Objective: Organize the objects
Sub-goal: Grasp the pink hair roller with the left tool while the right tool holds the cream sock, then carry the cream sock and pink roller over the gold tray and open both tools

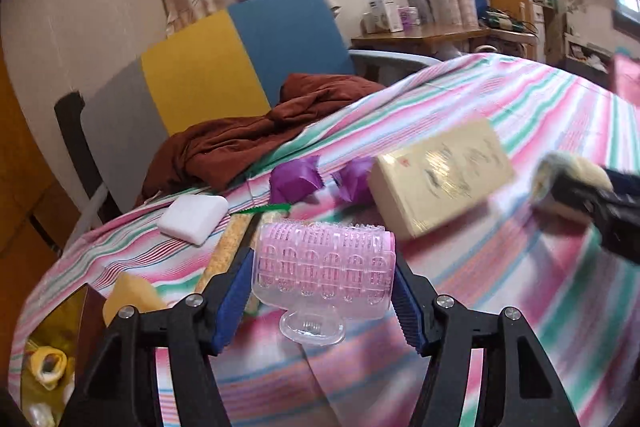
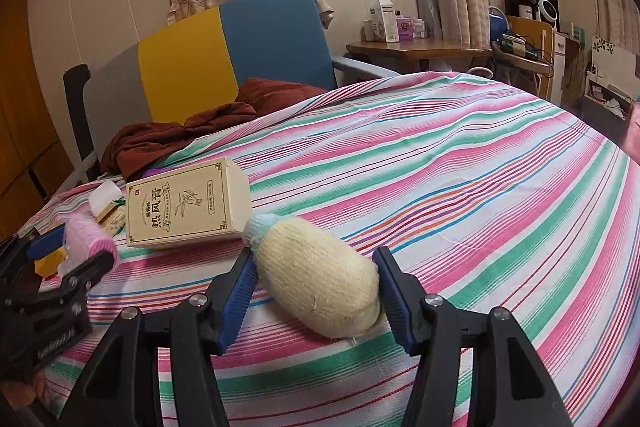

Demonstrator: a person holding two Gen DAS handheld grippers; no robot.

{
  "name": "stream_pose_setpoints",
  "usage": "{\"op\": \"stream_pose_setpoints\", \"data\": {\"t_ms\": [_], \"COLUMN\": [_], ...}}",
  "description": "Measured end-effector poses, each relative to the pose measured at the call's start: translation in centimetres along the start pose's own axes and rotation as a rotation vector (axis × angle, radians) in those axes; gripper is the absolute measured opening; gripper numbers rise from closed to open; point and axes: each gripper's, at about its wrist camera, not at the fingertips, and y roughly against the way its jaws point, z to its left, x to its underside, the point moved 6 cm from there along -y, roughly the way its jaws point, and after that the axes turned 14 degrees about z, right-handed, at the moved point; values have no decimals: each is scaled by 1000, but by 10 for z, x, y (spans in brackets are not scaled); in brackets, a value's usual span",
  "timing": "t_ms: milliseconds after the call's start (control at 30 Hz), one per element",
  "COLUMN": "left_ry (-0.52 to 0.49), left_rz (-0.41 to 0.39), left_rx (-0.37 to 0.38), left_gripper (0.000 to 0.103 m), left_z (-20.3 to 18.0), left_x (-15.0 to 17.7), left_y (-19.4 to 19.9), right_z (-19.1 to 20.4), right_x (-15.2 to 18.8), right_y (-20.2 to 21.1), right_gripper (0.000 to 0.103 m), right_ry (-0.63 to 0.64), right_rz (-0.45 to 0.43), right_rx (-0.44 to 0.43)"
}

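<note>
Progress read: early to mid, your bed (image 2: pixel 460 155) with the striped sheet still carries most of the clutter, all bunched at the left end near the brown garment (image 1: pixel 248 143). Still loose on the sheet, big to small: cream box (image 2: pixel 186 205), white block (image 1: pixel 193 217), two purple pieces (image 1: pixel 296 181), a yellow strip with a green stick (image 1: pixel 230 247) beside it. What looks like a gold-lined container (image 1: pixel 52 343) sits off the bed's lower left corner with a yellow roll and some pale bits already inside, so I'd judge that's the drop point and a few items are done; can't confirm. Both your claws are loaded: left claw (image 1: pixel 324 259) is pinching the pink hair roller (image 1: pixel 324 263) across its ends, lifted clear of the sheet, just ahead of the yellow strip. Right claw (image 2: pixel 316 281) has its pads against both sides of the cream knitted bundle (image 2: pixel 320 271), blue-tipped end toward the box; it looks pinched, but whether it's off the sheet I can't tell. Writing: box front reads 热风膏 in large characters, with a small red mark top left and a plant sketch; the fine print is too small. Left claw body shows embossed lettering in the right wrist view, not legible.
</note>
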Motion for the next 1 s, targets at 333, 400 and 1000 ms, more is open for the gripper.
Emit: {"op": "stream_pose_setpoints", "data": {"t_ms": [333, 400, 1000], "left_ry": [53, 77, 216], "left_rz": [-22, -9, 21], "left_rx": [41, 58, 119], "left_gripper": [65, 65, 65], "left_z": [10, 14, 41], "left_x": [28, 35, 75], "left_y": [20, 21, 38], "right_z": [2, 4, 27], "right_x": [1, 1, 26], "right_y": [2, 3, 38], "right_gripper": [59, 59, 58], "right_ry": [17, 22, 18], "right_rz": [-5, -7, 17], "right_rx": [28, 37, -51]}}
